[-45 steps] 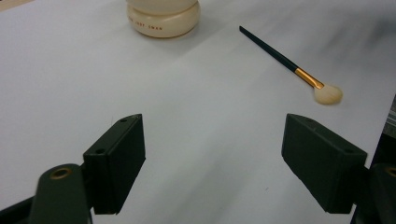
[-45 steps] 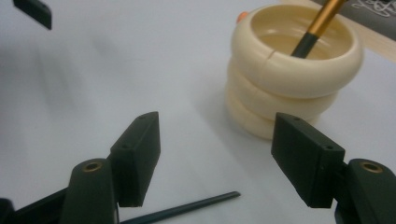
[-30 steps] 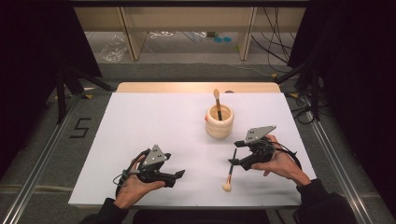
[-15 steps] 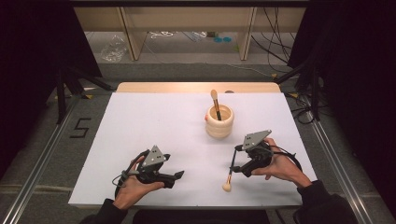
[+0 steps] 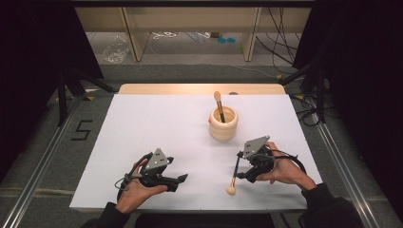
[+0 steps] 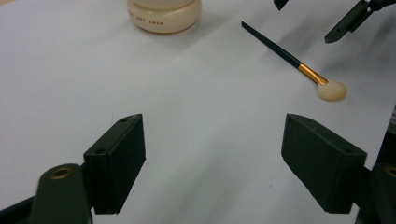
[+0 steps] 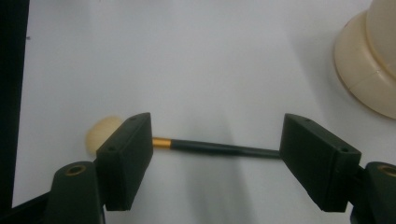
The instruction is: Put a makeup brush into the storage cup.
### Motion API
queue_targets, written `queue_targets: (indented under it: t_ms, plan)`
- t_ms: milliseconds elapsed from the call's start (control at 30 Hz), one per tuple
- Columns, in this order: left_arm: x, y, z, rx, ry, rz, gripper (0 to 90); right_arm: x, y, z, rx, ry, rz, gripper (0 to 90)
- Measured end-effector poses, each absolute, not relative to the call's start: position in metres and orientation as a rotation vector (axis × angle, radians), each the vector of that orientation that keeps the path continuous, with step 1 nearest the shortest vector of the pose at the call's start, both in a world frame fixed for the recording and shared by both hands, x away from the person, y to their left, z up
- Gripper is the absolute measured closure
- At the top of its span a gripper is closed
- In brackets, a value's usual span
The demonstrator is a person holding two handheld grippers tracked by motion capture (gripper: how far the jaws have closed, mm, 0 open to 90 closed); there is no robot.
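We see a white tabletop (image 5: 157,123) bearing a cream ribbed holder (image 5: 223,123), which stands right of centre toward the far edge. One makeup brush (image 5: 219,105) stands in it, its pale head up. A second brush (image 5: 234,174) lies flat near the near edge, right of centre, its dark handle pointing toward the holder and its cream head (image 5: 231,190) toward the near edge.

We find the right gripper (image 7: 217,156) just beside this lying brush, its jaws wide apart; the handle (image 7: 219,149) lies across the gap between them, and no jaw grips it.

The left gripper (image 6: 215,158) rests near the near edge, left of centre, its jaws likewise wide over bare white surface, well apart from both brushes.
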State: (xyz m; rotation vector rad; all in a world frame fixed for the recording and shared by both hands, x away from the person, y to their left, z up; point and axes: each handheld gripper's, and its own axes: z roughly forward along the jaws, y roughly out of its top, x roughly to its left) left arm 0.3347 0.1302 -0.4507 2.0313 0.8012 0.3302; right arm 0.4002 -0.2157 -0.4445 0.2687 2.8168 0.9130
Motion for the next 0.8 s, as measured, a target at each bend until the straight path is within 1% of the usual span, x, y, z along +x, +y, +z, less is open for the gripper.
queue_targets:
  t_ms: [233, 300, 767, 800]
  plan:
    - [0.336, 0.131, -0.450, 2.054, 0.782, 0.322, 21.7, 0.402, -0.211, -0.450, 0.192, 2.856, 0.871, 26.8]
    - [0.337, 0.131, -0.449, 2.055, 0.786, 0.341, 21.7, 0.403, -0.210, -0.451, 0.181, 2.868, 0.864, 26.8]
    - [0.339, 0.131, -0.450, 2.045, 0.786, 0.332, 21.7, 0.408, -0.209, -0.456, 0.141, 2.888, 0.832, 27.4]
    - [0.338, 0.130, -0.450, 2.026, 0.797, 0.328, 21.7, 0.408, -0.209, -0.456, 0.122, 2.887, 0.823, 27.4]
